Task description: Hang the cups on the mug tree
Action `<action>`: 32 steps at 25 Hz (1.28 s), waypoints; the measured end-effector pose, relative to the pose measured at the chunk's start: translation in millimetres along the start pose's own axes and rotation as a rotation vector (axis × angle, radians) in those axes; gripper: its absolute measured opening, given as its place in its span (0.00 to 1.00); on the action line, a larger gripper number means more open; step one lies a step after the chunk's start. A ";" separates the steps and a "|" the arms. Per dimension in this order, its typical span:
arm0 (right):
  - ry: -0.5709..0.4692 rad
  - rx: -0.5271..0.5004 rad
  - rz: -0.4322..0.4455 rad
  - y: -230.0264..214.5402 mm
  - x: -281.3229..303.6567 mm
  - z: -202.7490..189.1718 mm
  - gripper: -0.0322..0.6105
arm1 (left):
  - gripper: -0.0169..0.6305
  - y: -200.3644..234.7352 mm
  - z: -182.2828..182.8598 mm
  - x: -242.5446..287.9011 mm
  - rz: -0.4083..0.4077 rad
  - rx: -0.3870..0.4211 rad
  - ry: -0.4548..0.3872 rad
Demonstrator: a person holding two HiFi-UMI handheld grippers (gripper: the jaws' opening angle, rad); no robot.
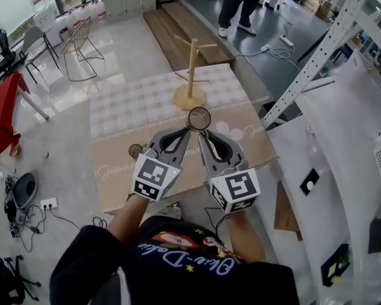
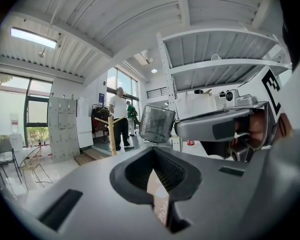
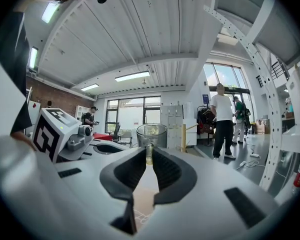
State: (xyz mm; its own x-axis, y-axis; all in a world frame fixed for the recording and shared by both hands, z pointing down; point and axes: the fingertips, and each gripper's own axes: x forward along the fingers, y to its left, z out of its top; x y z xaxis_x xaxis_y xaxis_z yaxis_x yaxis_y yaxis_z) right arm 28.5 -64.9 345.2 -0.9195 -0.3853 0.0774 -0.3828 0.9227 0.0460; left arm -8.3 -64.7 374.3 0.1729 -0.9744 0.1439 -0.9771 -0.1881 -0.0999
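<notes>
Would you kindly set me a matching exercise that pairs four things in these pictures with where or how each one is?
Things:
1. mug tree
2. glass cup
3. left gripper
4. wire chair

Places or states:
A. shut, with nothing between its jaws
B. on the floor beyond the table
C. held by its handle in the right gripper
D. upright at the table's far end, pegs bare

Pairs: 1-D, 2-C, 3-A, 4-B.
</notes>
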 end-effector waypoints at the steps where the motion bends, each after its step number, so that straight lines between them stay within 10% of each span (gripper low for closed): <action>1: 0.000 0.002 0.004 -1.4 3.0 0.7 0.12 | 0.03 2.7 -0.1 2.3 0.002 -0.003 0.000; 32: 0.041 0.115 0.139 -20.6 73.7 -5.0 0.12 | 0.03 63.5 -7.5 40.1 0.063 -0.029 0.014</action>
State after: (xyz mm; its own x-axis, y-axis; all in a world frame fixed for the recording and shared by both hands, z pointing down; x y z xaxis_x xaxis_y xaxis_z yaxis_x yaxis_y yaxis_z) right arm -31.0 -112.4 354.9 -0.9607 -0.2524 0.1153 -0.2625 0.9614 -0.0821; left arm -64.4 -114.7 381.2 0.1091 -0.9823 0.1521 -0.9892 -0.1223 -0.0802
